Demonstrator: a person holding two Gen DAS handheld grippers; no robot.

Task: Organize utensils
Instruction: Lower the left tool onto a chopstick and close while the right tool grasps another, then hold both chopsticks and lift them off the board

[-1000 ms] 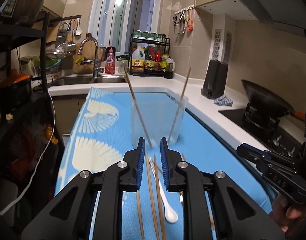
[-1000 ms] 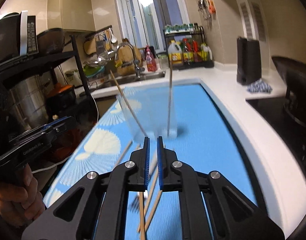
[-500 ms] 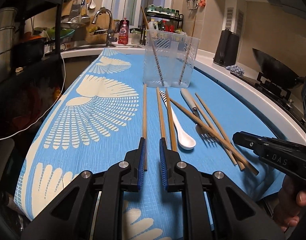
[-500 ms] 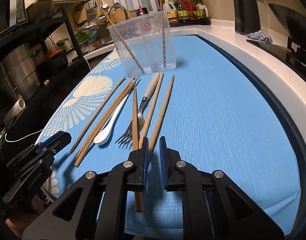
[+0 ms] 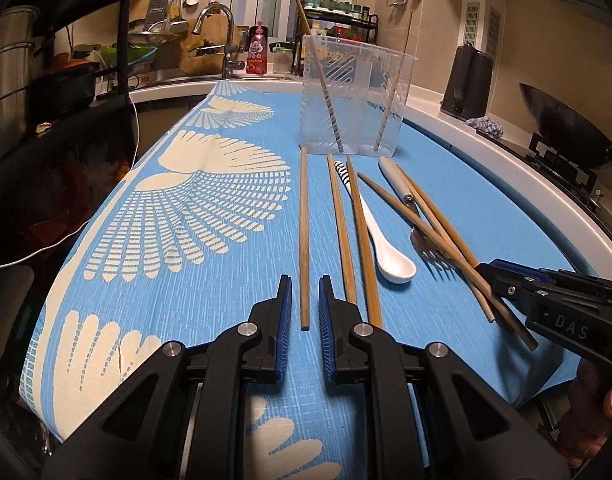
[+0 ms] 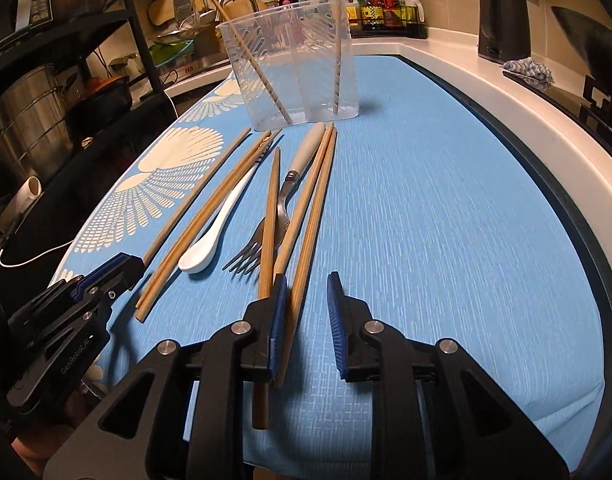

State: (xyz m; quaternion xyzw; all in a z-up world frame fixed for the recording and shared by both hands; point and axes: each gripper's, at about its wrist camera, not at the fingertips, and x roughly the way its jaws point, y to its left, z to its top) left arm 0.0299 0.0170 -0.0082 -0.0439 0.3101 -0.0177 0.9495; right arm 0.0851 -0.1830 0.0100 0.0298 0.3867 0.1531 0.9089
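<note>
A clear plastic holder (image 5: 356, 98) (image 6: 293, 60) stands upright on the blue cloth with two chopsticks leaning inside. Several wooden chopsticks, a white spoon (image 5: 380, 236) (image 6: 215, 230) and a fork (image 5: 420, 232) (image 6: 275, 216) lie in front of it. My left gripper (image 5: 304, 286) is open, low over the cloth, its jaws either side of the near end of the leftmost chopstick (image 5: 303, 236). My right gripper (image 6: 304, 286) is open, with the near end of the rightmost chopstick (image 6: 312, 216) between its jaws, close to the left one.
The blue cloth (image 5: 185, 240) covers a white counter (image 6: 506, 92). A sink and tap (image 5: 221, 40) are at the far end, a bottle rack (image 6: 378, 4) behind the holder. A wok and stove (image 5: 562, 132) lie right, a black shelf with pots (image 6: 45, 92) left.
Both grippers have dropped from above the holder down to the near ends of the lying chopsticks. Both jaws have opened wider, the right more than the left.
</note>
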